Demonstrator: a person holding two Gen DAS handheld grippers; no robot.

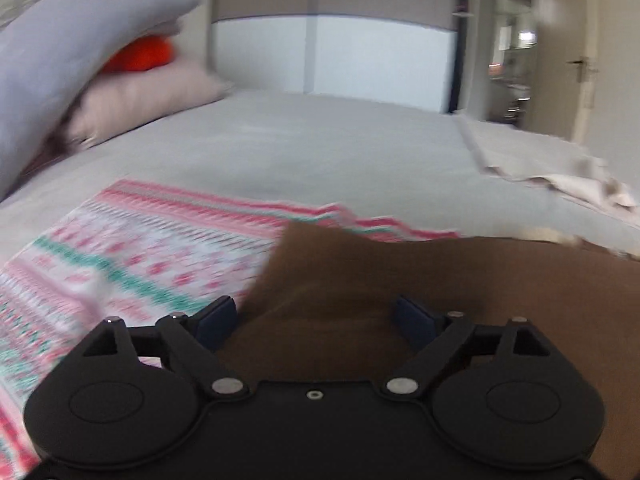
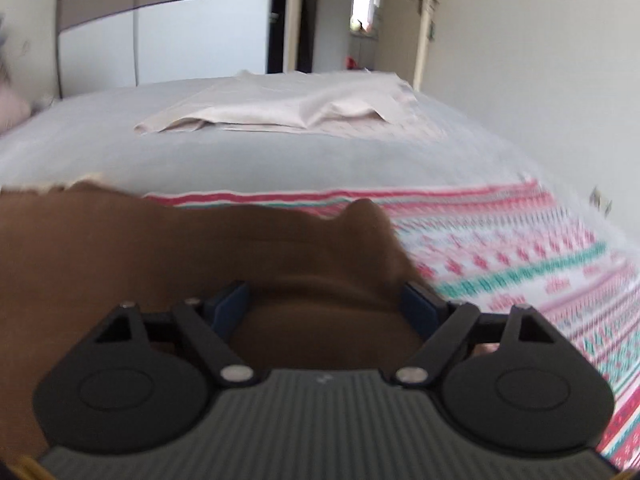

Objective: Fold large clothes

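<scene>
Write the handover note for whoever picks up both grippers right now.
Left gripper: jaws open, nothing pinched; brown garment lies between and under the fingers.
Right gripper: jaws open too, over the same brown garment.
The garment lies on the patterned pink and green blanket on the bed. A pale cloth lies further back.
Done: both grips released; how many folds are made cannot be told.
Left: check the fold, regrasp and finish.
</scene>
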